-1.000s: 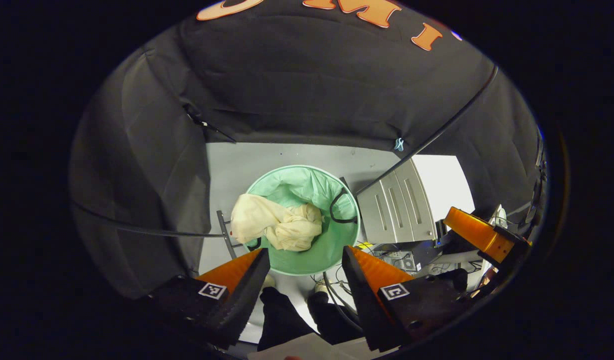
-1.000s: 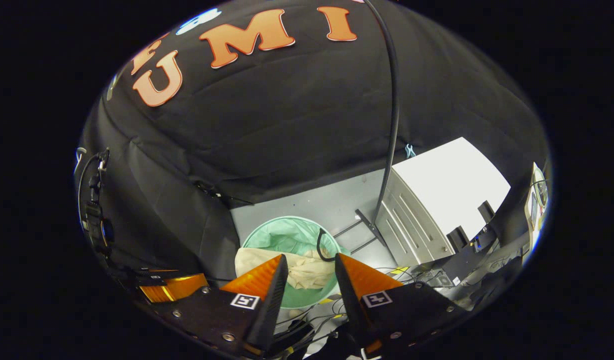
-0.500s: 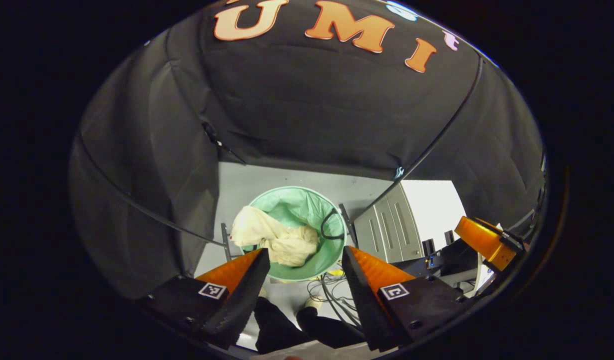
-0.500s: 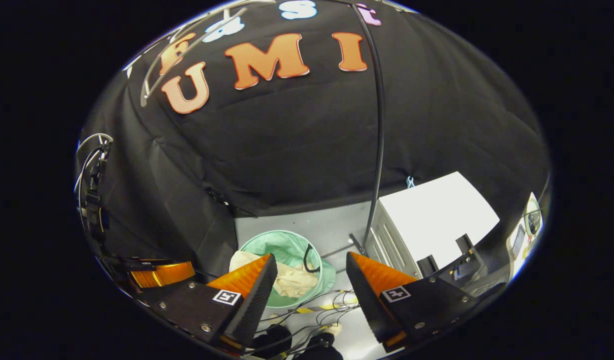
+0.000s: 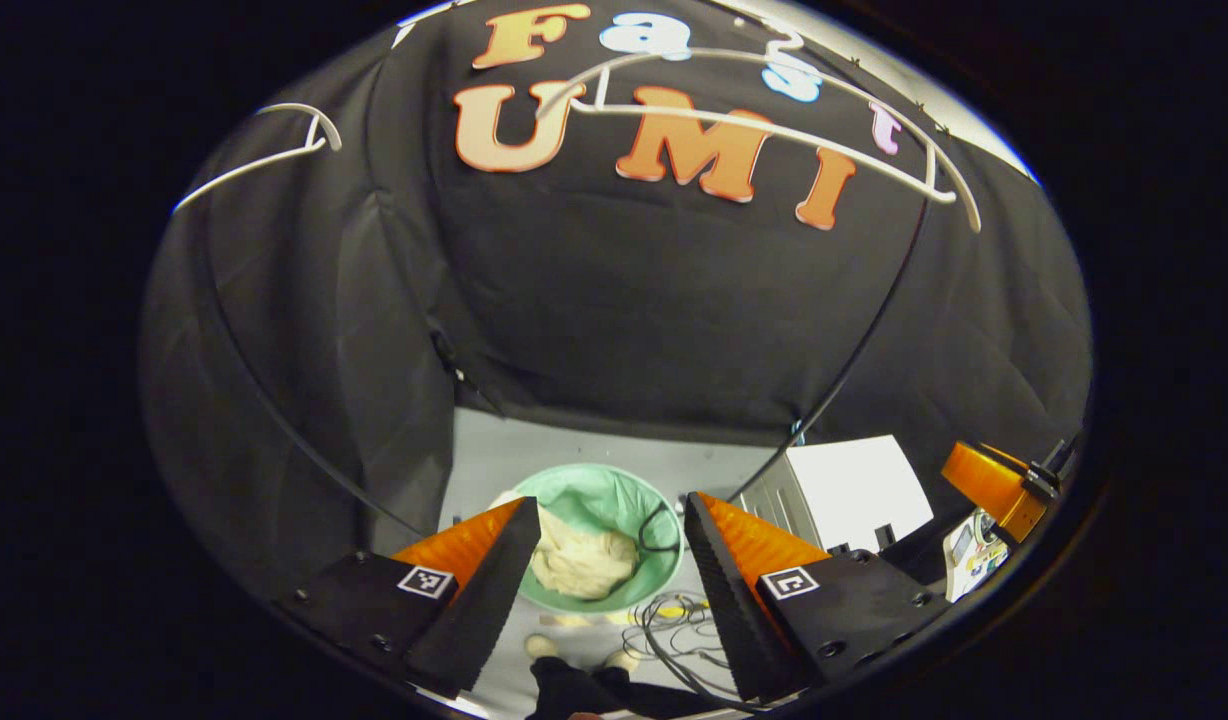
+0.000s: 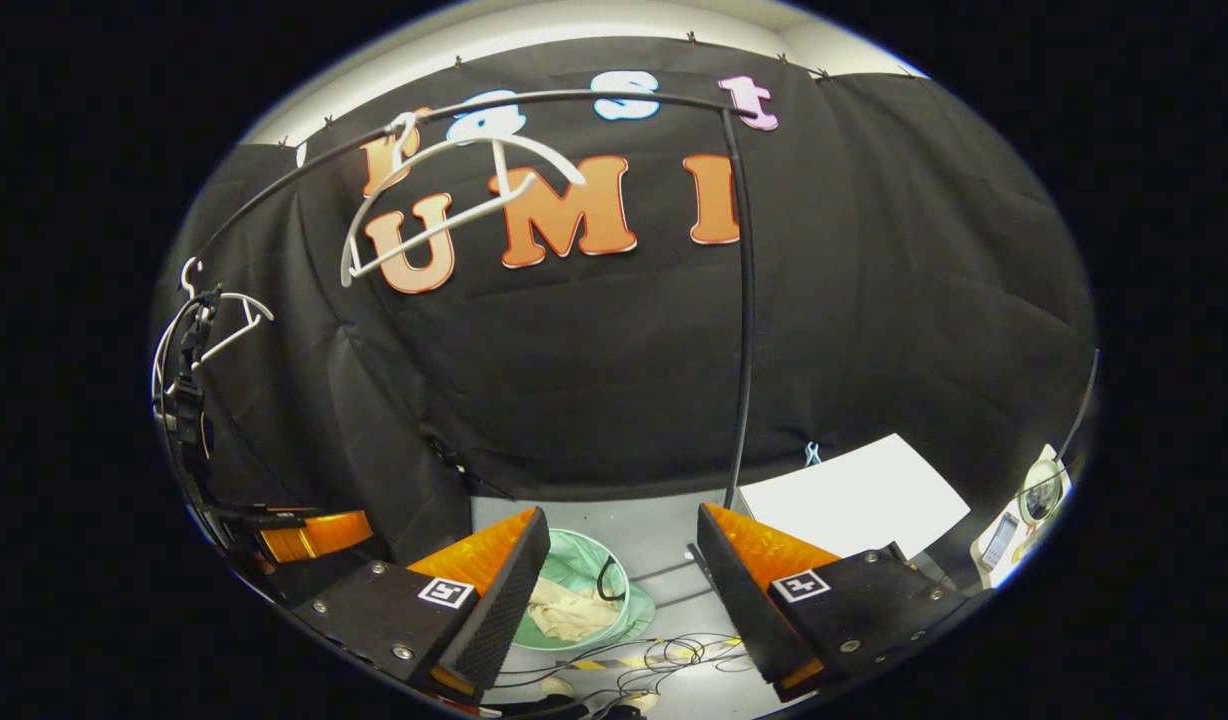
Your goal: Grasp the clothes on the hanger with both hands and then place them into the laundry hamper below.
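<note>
A cream garment (image 5: 580,560) lies crumpled inside the round green laundry hamper (image 5: 614,495) on the grey floor, far below both grippers. In the right gripper view the same garment (image 6: 567,612) rests in the hamper (image 6: 584,562). My left gripper (image 5: 611,515) is open with nothing between its fingers. My right gripper (image 6: 622,525) is open and holds nothing too. A bare white hanger (image 5: 764,125) hangs on the black rail at the top; the right gripper view shows that hanger (image 6: 454,205) up left. The other gripper (image 5: 989,485) shows at the right edge of the left gripper view.
A white cabinet (image 5: 844,485) stands right of the hamper, also seen as a white cabinet (image 6: 854,495) in the right gripper view. Loose cables (image 5: 664,625) lie on the floor in front. A second white hanger (image 6: 219,305) hangs at the left. The black rack post (image 6: 739,330) rises beside the hamper.
Both grippers have risen and tilted upward, so the hamper with the garment has dropped lower and smaller in both views and the bare hangers have come into sight. Both stayed open.
</note>
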Demonstrator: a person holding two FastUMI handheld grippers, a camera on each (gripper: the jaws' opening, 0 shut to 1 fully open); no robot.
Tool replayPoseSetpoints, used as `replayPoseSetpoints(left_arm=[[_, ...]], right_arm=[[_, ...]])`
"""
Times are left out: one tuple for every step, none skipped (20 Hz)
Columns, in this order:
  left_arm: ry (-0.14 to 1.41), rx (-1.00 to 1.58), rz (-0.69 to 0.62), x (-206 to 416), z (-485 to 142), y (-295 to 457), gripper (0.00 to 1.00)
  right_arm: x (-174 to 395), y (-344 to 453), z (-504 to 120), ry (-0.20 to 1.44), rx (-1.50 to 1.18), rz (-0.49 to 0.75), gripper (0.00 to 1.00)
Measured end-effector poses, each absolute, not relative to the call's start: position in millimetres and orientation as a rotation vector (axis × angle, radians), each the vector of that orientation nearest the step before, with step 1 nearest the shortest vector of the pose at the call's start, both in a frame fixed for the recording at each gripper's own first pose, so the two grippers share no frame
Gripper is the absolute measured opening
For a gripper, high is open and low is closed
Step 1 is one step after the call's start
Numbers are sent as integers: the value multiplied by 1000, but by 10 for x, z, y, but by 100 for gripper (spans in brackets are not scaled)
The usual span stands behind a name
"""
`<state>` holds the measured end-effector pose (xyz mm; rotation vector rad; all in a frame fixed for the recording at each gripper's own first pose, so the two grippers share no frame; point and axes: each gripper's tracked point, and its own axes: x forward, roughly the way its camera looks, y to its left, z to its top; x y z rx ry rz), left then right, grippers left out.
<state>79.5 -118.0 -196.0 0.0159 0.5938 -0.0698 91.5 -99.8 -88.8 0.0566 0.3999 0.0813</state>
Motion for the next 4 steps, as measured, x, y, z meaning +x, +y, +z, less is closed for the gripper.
replayPoseSetpoints(left_arm=[[560, 5, -68, 812, -1824, -1149, 96], [525, -4, -66, 828, -1686, -1108, 96], [487, -8, -63, 856, -1540, -1050, 96], [449, -7, -58, 878, -1435, -1005, 100]], right_arm=[[900, -953, -804, 387, 59, 89, 93], [898, -912, -712, 370, 59, 93, 93], [903, -862, -618, 347, 58, 97, 93], [894, -799, -514, 319, 58, 103, 93]])
